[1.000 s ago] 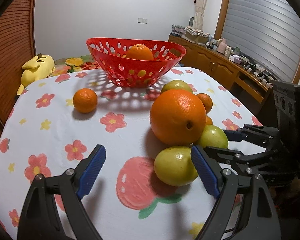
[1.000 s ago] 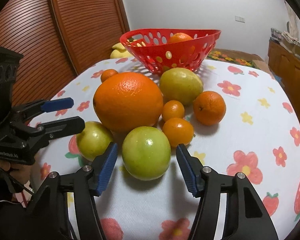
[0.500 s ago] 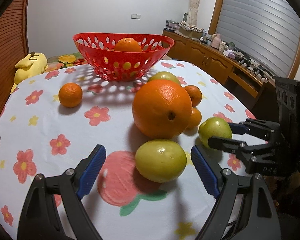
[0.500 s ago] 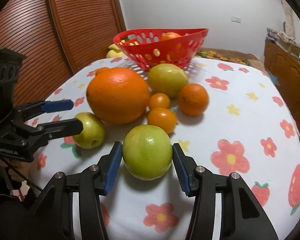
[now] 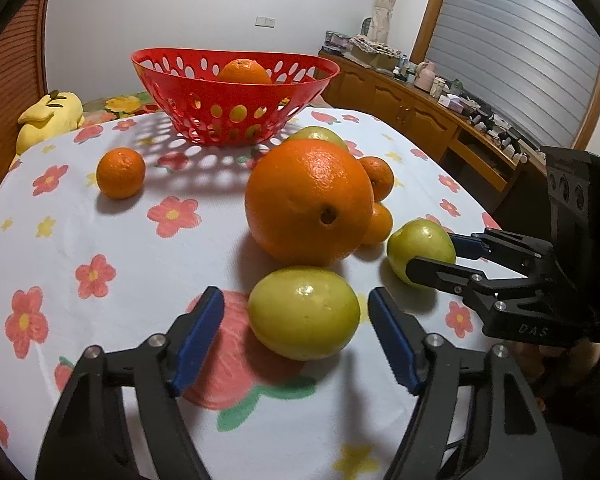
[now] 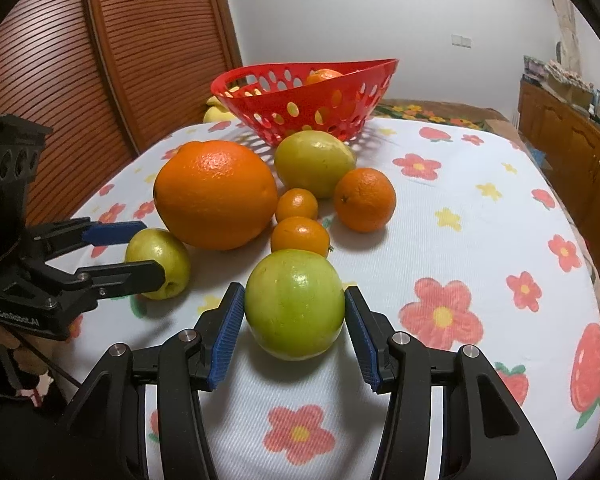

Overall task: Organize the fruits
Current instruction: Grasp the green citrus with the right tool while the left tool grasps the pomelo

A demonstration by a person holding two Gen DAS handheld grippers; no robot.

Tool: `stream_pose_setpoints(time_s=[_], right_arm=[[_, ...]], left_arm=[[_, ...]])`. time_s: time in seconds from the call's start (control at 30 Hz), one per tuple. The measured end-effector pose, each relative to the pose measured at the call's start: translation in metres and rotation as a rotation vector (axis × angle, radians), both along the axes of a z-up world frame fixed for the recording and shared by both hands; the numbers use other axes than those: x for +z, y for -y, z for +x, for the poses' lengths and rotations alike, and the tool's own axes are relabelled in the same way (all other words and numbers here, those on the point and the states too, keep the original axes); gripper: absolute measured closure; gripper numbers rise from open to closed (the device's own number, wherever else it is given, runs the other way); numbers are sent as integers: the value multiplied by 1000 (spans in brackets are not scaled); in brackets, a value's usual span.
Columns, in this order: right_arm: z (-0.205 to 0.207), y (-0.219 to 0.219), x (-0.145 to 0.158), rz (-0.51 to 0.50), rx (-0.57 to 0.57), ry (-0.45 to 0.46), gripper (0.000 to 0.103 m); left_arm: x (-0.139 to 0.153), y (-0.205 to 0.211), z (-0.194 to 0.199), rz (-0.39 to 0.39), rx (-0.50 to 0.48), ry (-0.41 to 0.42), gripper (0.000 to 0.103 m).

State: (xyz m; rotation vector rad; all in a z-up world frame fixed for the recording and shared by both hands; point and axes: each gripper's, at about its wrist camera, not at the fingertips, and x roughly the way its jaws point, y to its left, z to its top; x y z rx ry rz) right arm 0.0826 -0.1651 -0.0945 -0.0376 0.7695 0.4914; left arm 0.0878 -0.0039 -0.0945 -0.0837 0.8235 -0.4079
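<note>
Both claws have just narrowed: my left claw [image 5: 296, 344] straddles the yellow fruit [image 5: 304, 312] without touching; right claw [image 6: 294, 332] grips the green apple [image 6: 294, 304], both fruits on the tabletop [image 6: 480, 216], basket [image 6: 304, 100] next.

Black right gripper [image 6: 295, 336], 2 blue ribbed fingers [image 6: 225, 334], silver screws.

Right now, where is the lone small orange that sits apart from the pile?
In the left wrist view, the lone small orange sits left of the pile on the flowered tablecloth, just in front of the red basket.
</note>
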Motion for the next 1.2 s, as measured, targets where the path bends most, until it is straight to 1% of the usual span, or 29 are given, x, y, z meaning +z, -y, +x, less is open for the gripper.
stream_pose_setpoints(time_s=[0.03,0.07,0.13,0.3,0.5,0.67,0.73,1.0,1.2], right_arm=[[0,0,0,0,-1,0,51],[0,1,0,-1,-2,2,51],[0,1,1,2,-3,3,50],[1,3,1,14,1,-4,50],[2,1,0,6,0,-10,48],[4,0,-1,6,-5,-16,48],[4,1,-1,4,-9,-13,51],[-1,-3,0,-5,9,-1,51],[-3,-6,7,-5,23,15,51]], left_arm=[[-1,0,0,-4,-4,0,35],[-1,1,-1,-7,-7,-1,41],[-4,1,0,-23,-20,-8,47],[-3,2,-1,-22,-19,-4,47],[-1,-1,-4,-9,-8,-9,47],[0,-5,-6,-13,1,-7,47],[2,-6,-7,-11,3,-1,47],[14,-16,-14,-25,19,29,47],[22,-26,-15,-27,43,52,47]])
